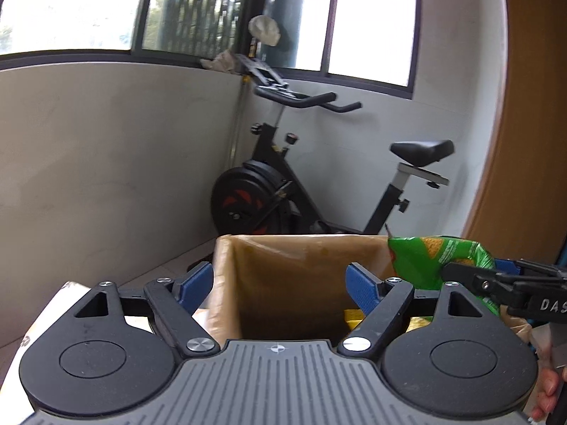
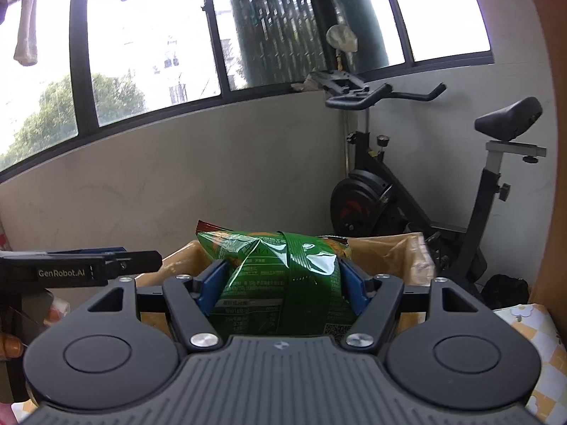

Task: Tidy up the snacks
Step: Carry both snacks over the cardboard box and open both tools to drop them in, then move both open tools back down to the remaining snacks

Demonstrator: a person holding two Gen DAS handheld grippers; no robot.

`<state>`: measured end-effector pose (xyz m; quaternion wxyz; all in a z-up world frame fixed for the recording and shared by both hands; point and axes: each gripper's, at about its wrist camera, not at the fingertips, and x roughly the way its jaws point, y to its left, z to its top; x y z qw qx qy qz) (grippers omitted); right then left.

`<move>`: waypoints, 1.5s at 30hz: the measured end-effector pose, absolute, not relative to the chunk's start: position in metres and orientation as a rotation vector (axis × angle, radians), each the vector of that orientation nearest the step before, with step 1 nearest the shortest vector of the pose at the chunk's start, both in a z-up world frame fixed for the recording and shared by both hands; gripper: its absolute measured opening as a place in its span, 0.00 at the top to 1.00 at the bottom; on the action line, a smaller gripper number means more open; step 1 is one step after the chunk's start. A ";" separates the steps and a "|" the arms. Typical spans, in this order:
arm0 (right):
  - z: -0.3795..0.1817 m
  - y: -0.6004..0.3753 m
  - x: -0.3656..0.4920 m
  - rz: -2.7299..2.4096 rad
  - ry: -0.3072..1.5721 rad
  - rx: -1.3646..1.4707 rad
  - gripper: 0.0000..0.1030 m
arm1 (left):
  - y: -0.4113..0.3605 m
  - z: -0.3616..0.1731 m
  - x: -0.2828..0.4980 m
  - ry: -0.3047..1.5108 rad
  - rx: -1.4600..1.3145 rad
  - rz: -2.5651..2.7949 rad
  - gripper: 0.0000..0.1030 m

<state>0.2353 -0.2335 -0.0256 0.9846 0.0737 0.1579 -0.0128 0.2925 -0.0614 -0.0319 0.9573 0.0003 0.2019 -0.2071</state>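
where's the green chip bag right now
The green chip bag is pinched in the right gripper, held over the open cardboard box, at the right edge of the left wrist view.

I see a green snack bag, glossy and crumpled, with printed text and a QR code facing my right camera, pinched at its middle and held up over the open cardboard box. Box is brown, flaps up, yellow packets low inside at its right side.
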 end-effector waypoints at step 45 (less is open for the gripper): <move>-0.096 -0.227 0.079 -0.085 0.248 0.033 0.18 | 0.054 -0.090 0.229 0.506 -0.096 -0.272 0.19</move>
